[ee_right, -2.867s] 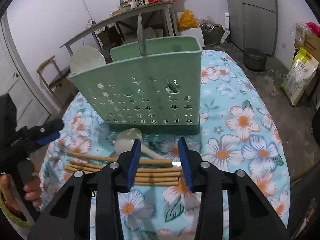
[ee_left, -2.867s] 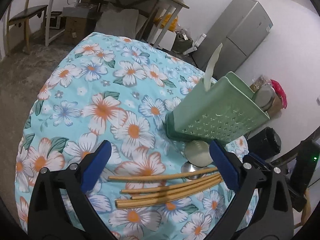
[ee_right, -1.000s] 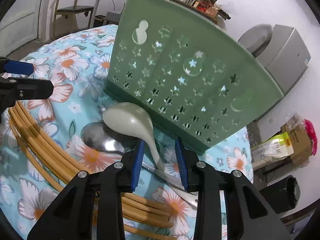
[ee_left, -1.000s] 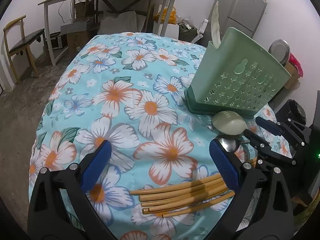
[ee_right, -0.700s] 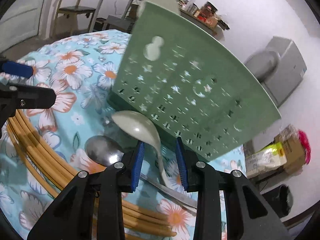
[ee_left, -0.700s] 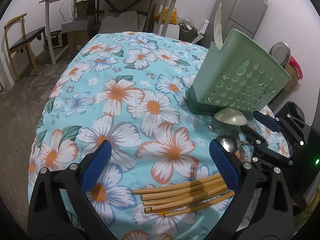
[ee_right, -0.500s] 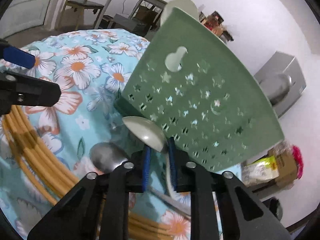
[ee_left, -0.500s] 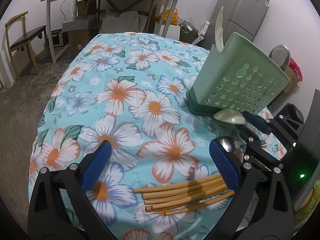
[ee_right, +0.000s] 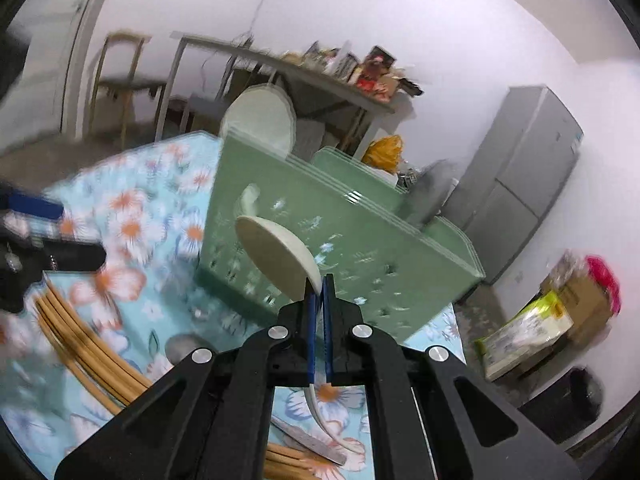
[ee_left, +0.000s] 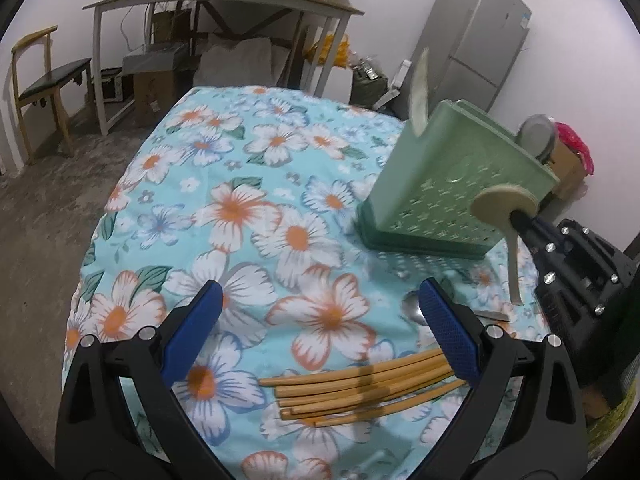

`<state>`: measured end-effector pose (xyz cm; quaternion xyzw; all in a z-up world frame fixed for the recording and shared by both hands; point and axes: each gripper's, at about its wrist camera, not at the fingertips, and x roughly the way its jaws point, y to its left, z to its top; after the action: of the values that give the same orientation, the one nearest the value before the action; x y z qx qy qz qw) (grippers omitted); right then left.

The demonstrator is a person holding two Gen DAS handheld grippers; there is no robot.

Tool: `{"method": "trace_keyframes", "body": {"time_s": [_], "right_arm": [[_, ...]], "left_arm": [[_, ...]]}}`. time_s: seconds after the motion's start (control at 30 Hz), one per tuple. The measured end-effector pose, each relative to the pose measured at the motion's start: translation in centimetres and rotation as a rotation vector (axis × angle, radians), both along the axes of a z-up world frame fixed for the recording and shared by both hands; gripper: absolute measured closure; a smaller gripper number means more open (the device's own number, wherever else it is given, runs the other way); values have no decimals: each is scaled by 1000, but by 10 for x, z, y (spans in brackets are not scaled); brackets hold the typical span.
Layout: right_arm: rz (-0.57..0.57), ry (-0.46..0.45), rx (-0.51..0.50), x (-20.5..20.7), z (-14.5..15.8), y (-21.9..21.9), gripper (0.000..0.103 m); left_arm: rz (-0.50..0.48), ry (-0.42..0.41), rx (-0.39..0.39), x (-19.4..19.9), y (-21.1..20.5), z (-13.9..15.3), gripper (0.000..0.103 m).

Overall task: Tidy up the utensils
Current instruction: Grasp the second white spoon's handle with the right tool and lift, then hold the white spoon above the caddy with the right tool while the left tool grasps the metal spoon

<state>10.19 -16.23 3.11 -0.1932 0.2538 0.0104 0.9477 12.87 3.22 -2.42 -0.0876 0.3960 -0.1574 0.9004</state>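
Nearest, the left gripper [ee_left: 318, 318] hangs with fingers spread wide and empty over a bundle of wooden chopsticks [ee_left: 360, 390] lying on the floral-clothed bench [ee_left: 240, 216]. A metal spoon [ee_left: 412, 310] lies just beyond. Farther, the right gripper [ee_right: 319, 296] has its fingers clamped on the pale ladle [ee_right: 280, 256], lifted clear of the cloth before the green utensil holder [ee_left: 456, 196], which stands on the bench.

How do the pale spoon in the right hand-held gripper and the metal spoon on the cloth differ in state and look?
The pale spoon is lifted off the table, pinched at its neck by the right hand-held gripper; the metal spoon lies flat on the floral tablecloth, ungripped. The pale spoon is matte cream, the metal spoon shiny grey. Both sit in front of the green holder.
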Motion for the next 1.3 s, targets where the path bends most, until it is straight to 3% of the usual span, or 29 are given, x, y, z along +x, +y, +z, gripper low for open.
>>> {"method": "trace_keyframes", "body": {"time_s": [0.3, 0.4, 0.63, 0.73, 0.87, 0.93, 1.2, 1.3], "right_arm": [[-22, -68, 283, -22, 47, -60, 100], [-30, -82, 325, -26, 53, -71, 100], [-26, -94, 374, -34, 57, -76, 100], [-25, -96, 373, -35, 55, -72, 100], [-26, -94, 385, -36, 55, -75, 100], [-28, -94, 387, -36, 54, -75, 100], [-29, -89, 394, -35, 52, -75, 100], [-30, -89, 395, -34, 52, -76, 100]], "left_arm": [[-88, -57, -72, -9, -16, 14, 9], [-125, -52, -122, -9, -23, 16, 18], [-196, 147, -289, 14, -35, -8, 49], [-189, 253, -345, 31, -37, -26, 52], [-148, 391, -363, 52, -38, -52, 55], [-126, 435, -436, 59, -33, -60, 56], [-134, 524, -610, 67, -24, -68, 56], [-163, 535, -605, 62, -28, -68, 56]]}}
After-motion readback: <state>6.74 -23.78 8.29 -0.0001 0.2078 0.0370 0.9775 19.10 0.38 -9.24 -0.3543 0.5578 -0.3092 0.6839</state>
